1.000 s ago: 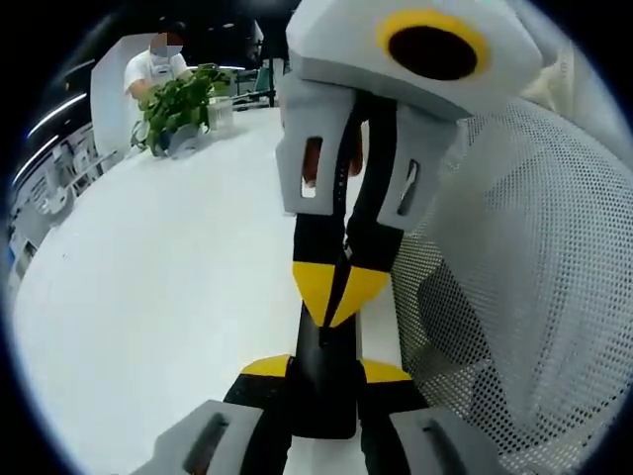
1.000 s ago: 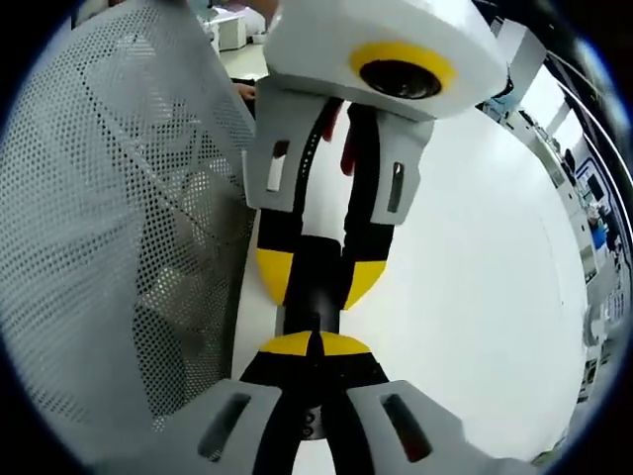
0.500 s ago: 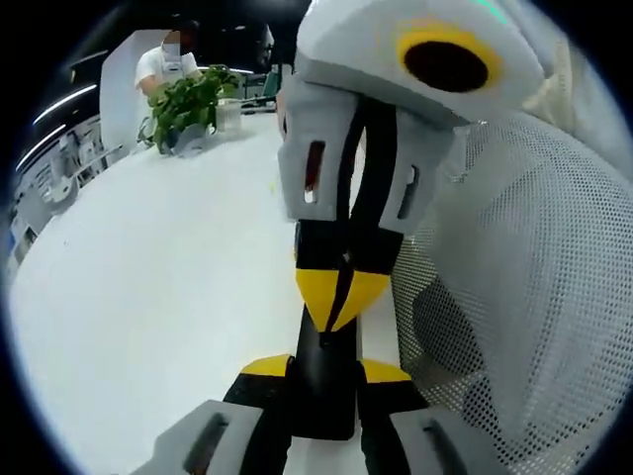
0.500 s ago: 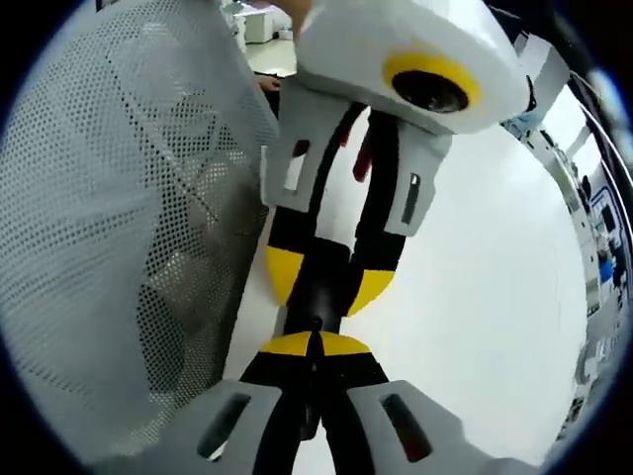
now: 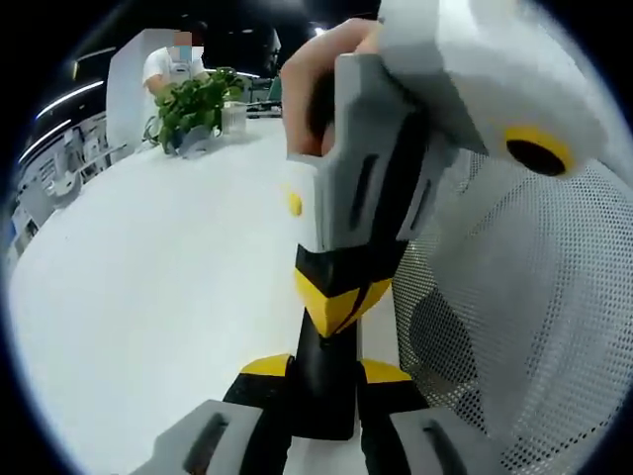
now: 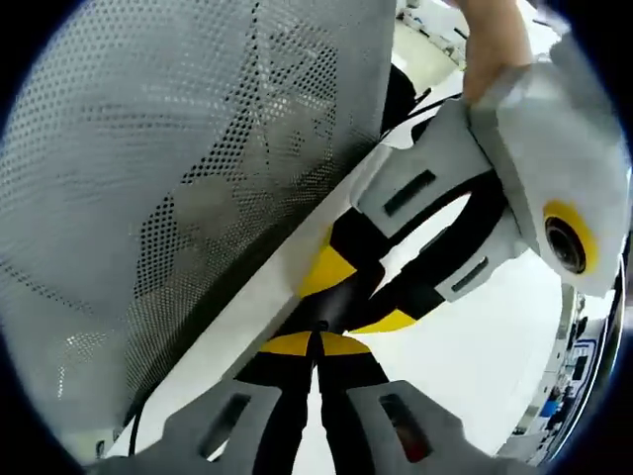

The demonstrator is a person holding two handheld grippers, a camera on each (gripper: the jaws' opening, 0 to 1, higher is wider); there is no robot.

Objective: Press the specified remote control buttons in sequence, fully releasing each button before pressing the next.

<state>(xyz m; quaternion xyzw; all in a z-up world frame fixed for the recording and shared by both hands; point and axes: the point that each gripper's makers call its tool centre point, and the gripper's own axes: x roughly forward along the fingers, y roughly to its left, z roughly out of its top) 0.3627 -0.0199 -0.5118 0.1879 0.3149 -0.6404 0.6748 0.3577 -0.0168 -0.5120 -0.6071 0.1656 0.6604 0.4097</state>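
Remote [image 5: 324, 381] pinched in left claw [image 5: 324, 371], right claw [image 6: 316, 341] pressed together, tip on it

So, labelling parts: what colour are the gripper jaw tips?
Yellow on black, clearest on the right gripper in the left gripper view.

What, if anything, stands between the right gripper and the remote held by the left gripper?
Nothing visible does. The right gripper has its shut tips against the black remote clamped in the left gripper. The mesh chair back sits to one side, not between them.
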